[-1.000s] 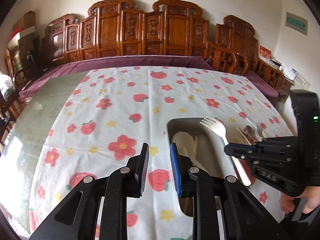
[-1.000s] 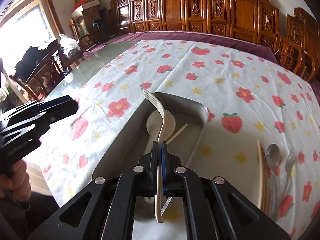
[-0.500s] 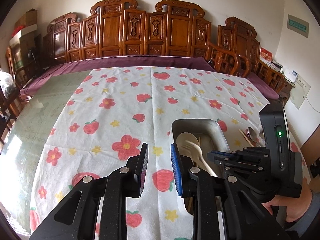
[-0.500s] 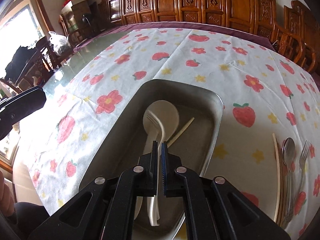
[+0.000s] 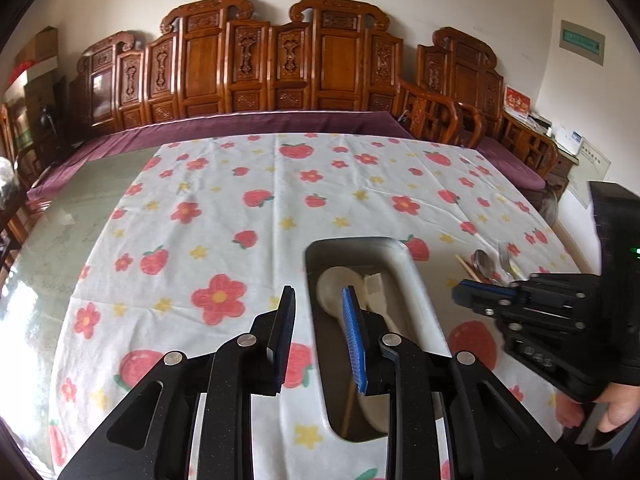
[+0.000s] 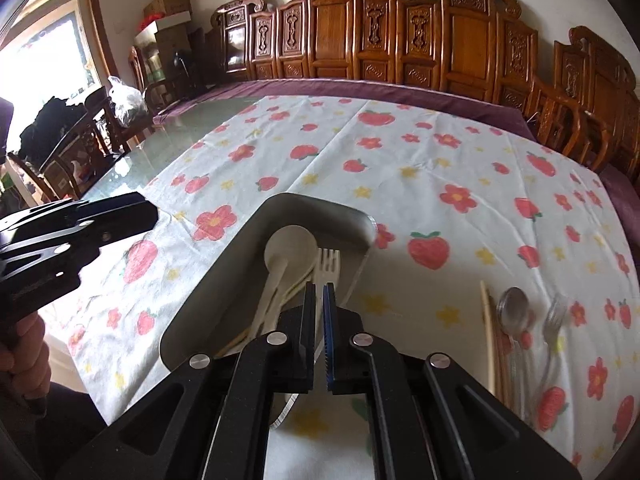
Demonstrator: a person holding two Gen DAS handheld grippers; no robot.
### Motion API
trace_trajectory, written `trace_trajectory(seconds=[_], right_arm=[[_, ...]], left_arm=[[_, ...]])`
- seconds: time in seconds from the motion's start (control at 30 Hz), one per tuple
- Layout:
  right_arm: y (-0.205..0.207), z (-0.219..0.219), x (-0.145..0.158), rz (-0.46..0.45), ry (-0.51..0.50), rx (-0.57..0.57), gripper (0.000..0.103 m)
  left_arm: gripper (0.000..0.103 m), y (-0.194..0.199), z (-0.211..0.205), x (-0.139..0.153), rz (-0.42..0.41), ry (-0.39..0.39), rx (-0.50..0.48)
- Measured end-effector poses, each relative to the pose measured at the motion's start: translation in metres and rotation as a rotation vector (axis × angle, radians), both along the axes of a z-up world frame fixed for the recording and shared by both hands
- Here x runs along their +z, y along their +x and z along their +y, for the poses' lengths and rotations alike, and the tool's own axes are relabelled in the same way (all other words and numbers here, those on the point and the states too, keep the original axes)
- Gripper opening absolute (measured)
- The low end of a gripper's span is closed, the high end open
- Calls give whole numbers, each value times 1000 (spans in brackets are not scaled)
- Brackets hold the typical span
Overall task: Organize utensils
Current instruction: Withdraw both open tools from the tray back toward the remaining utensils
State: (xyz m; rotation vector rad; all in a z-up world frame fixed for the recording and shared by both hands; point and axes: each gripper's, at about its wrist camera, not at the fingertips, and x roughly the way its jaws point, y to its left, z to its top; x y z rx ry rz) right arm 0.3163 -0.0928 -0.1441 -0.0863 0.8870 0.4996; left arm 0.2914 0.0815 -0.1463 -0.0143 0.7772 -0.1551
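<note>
From the left wrist camera, the left gripper [image 5: 318,300] hangs over the near part of the table, its jaws spread a little with nothing between them; the left finger is over the flowered tablecloth [image 5: 240,208] and the right one over the metal tray [image 5: 416,276]. Inside the tray lie a cream plastic spoon [image 5: 340,284], bowl toward the far end, a white fork [image 5: 374,286] beside it and a thin chopstick [image 5: 349,404] near the close end. To the right of the tray the right gripper [image 5: 460,295] reaches in from the side, held by a hand [image 5: 616,412] at the edge; beyond it a metal spoon [image 5: 482,261], a metal fork [image 5: 506,258] and chopsticks [image 5: 466,267] lie on the cloth. From the right wrist camera, the right gripper [image 6: 319,292] points down at the tray [image 6: 224,264], its jaws nearly pressed together and holding nothing. The plastic spoon [image 6: 290,246] and white fork [image 6: 329,264] lie side by side in the tray, the fork just past the fingertips. On the cloth to the right lie the chopsticks [image 6: 489,320], the metal spoon [image 6: 514,310] and the metal fork [image 6: 554,316] in a row. At the left, the left gripper [image 6: 140,210] hangs over the tablecloth [image 6: 400,168], with its hand [image 6: 26,352] below.
</note>
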Motion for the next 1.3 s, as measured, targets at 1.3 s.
trace_trajectory(seconds=[1.3], right_arm=[[-5, -199, -83, 36, -54, -260, 18]], left_arm=[[29, 6, -173, -55, 86, 3, -221]])
